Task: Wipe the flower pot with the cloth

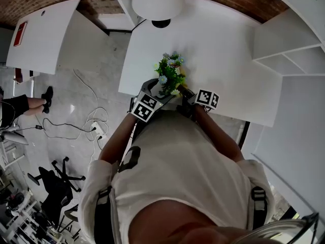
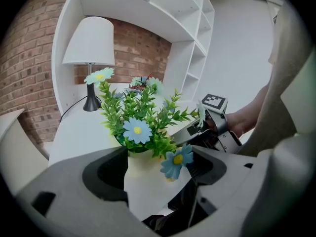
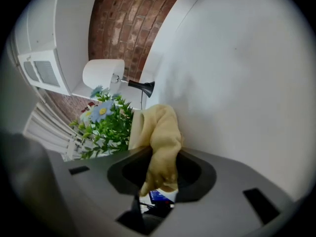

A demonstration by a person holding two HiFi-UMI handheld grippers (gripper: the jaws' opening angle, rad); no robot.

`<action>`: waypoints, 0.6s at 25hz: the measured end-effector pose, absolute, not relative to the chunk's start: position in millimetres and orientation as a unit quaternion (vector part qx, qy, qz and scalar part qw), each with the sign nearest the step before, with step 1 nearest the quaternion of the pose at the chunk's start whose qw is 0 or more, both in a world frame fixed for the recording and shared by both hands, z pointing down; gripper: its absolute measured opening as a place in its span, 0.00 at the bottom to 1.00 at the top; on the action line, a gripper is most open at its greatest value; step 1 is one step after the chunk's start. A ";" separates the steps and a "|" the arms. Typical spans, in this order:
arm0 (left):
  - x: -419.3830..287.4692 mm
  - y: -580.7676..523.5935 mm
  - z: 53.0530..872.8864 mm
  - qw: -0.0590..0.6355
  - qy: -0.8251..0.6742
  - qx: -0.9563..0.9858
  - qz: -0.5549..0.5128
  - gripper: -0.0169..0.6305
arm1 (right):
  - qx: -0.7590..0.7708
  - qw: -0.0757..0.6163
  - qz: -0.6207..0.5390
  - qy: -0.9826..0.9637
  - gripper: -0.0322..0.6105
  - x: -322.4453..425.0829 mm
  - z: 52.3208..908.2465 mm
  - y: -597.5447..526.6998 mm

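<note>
Between clamped left gripper (image 2: 157, 176) jaws: cream flower pot (image 2: 146, 189), blue daisies (image 2: 137, 131); right gripper (image 3: 160, 171) pinches yellow cloth (image 3: 162, 132).

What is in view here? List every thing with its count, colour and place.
flower pot: one, cream-white, near table edge, between the left jaws
plant: one, green with blue flowers, in the pot
cloth: one, yellow, against the pot's side
lamp: one, white shade, dark base, far end of table
table: one, white, in front of the person
shelves: one unit, white, right of table
brick wall: red-brown, behind the lamp
power strip: one, white, with cables, floor at left
office chair: one, black, floor lower left
left gripper: grey, shut on the flower pot
right gripper: grey, shut on the cloth
</note>
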State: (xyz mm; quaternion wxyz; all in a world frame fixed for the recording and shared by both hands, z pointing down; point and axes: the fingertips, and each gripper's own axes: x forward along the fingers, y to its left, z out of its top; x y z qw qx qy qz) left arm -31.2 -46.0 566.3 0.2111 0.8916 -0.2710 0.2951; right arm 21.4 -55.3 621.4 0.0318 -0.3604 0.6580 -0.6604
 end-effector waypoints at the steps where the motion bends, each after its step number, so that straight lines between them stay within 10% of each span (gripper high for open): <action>1: -30.9 -45.3 566.1 0.214 -0.272 0.891 0.293 0.57 | -0.364 0.029 -0.661 0.655 0.23 21.7 623.2 -54.8; 15: -35.7 -59.8 562.0 0.191 -0.234 0.901 0.310 0.56 | -0.382 0.095 -0.618 0.681 0.23 43.2 579.6 -95.4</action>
